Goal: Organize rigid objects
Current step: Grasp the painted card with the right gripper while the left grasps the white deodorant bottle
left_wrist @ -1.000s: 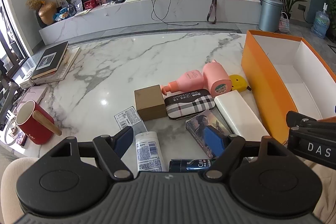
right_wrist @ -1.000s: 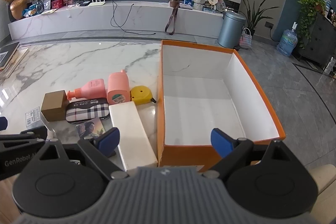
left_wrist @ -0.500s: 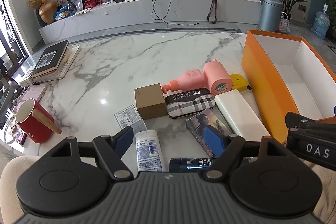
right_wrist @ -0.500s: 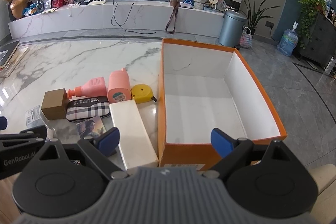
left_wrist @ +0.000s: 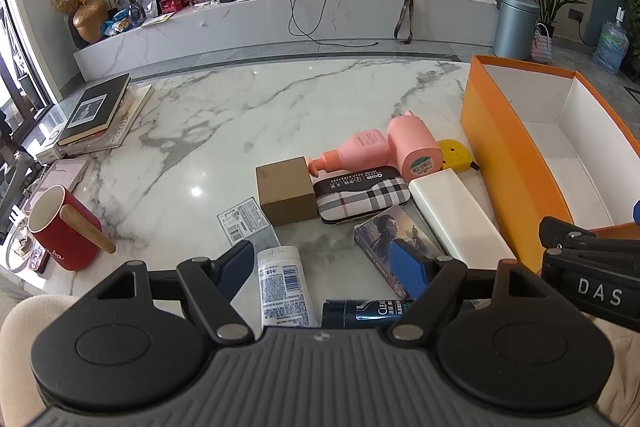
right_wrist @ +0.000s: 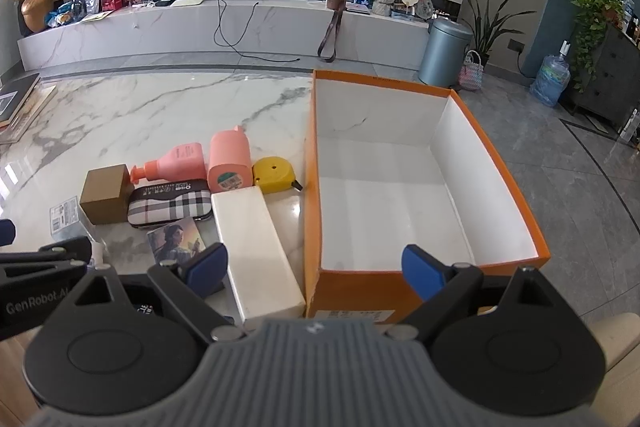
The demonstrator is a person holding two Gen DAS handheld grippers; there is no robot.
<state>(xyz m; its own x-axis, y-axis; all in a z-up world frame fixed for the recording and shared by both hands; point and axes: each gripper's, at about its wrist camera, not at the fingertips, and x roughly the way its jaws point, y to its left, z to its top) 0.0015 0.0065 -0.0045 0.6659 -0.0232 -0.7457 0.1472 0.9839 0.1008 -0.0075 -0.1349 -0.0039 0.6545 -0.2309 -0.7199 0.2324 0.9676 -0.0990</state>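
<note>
1. I see the marble table (left_wrist: 248, 115) with all the objects on it.
2. The orange box (right_wrist: 516, 195) stands at the right, its white inside bare.
3. The long white box (right_wrist: 252, 247) lies just left of it.
4. The plaid case (left_wrist: 362, 193), brown box (left_wrist: 285, 189) and two pink bottles (left_wrist: 412, 147) lie close together further left.
5. My left gripper (left_wrist: 326, 267) and right gripper (right_wrist: 316, 263) both have their fingers spread wide and hold nothing.
</note>
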